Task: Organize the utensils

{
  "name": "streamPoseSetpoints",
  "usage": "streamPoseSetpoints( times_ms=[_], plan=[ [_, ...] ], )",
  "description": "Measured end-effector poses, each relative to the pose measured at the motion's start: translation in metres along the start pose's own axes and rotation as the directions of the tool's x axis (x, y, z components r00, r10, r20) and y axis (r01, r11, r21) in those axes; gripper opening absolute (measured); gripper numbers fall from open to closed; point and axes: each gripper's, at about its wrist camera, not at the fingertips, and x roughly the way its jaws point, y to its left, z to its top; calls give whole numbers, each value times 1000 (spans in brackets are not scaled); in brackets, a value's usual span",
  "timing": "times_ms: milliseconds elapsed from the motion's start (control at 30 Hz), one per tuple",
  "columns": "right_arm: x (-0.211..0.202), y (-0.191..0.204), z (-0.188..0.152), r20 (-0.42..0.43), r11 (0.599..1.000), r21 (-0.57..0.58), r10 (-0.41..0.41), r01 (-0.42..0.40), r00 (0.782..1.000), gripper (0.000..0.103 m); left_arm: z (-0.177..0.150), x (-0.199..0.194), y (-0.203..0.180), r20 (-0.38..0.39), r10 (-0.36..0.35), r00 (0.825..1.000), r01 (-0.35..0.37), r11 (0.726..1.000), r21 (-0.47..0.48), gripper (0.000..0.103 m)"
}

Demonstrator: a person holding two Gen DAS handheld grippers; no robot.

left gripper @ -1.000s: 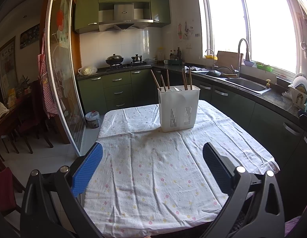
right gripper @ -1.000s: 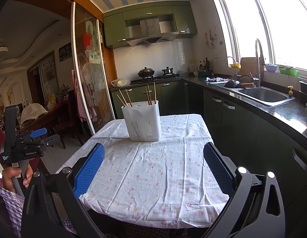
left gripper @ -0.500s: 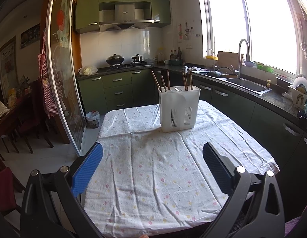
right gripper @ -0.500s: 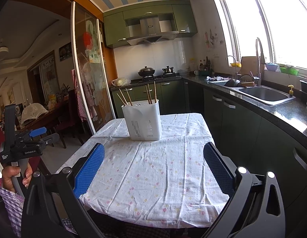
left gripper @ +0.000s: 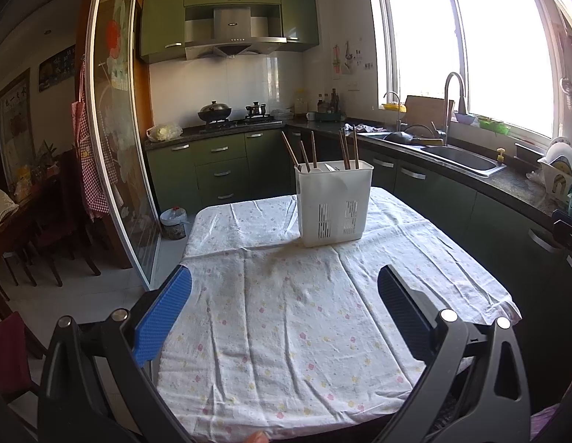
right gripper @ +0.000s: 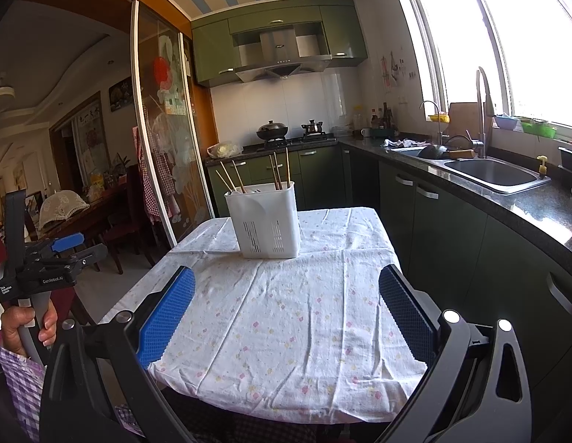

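A white slotted utensil holder (left gripper: pixel 334 203) stands upright at the far end of the table, with several wooden chopsticks (left gripper: pixel 347 149) sticking up out of it. It also shows in the right wrist view (right gripper: pixel 265 219) with its chopsticks (right gripper: pixel 280 166). My left gripper (left gripper: pixel 284 295) is open and empty above the table's near part, well short of the holder. My right gripper (right gripper: pixel 286 295) is open and empty, also well short of the holder. The left gripper also shows at the left of the right wrist view (right gripper: pixel 75 245), held in a hand.
The table has a white flowered cloth (left gripper: pixel 286 317). A dark counter with a sink (left gripper: pixel 459 158) runs along the right, green cabinets (left gripper: pixel 219 170) and a stove stand behind. A glass sliding door (left gripper: pixel 116 170) and dining chairs (left gripper: pixel 46 236) are to the left.
Both views have drifted only slightly; the holder sits a little differently in frame. Both grippers stay open and empty.
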Motion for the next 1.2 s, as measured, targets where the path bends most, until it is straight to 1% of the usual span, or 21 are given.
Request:
streamPoseSetpoints(
  times_ms=[200, 400, 567, 700, 767, 867, 1033, 1200],
  plan=[
    [3, 0, -1, -4, 1000, -1, -1, 1, 1000, 98, 0, -1, 3, 9, 17, 1000, -17, 1000, -6, 96],
    [4, -1, -2, -5, 1000, -2, -2, 2, 1000, 98, 0, 1, 6, 0, 9, 1000, -9, 1000, -21, 96],
    [6, -2, -4, -9, 1000, -4, -1, 1, 1000, 98, -1, 4, 3, -7, 20, 1000, -21, 1000, -7, 96],
    [7, -3, -6, -13, 1000, -9, 0, 0, 1000, 98, -2, 5, 3, -12, -17, 1000, 17, 1000, -15, 96],
    [8, -3, -7, -14, 1000, -10, -1, 1, 1000, 98, -2, 6, 4, -12, -22, 1000, 22, 1000, -19, 96],
    [8, -3, -7, -15, 1000, -10, -1, 1, 1000, 98, -2, 6, 4, -8, -8, 1000, 8, 1000, -18, 96],
    [8, -2, -7, -16, 1000, -11, -1, 1, 1000, 98, -2, 8, 7, -11, -13, 1000, 13, 999, -36, 96],
    [8, -3, -8, -17, 1000, -10, -1, 1, 1000, 98, -3, 9, 9, -2, 7, 1000, -8, 999, -36, 96]
  ],
)
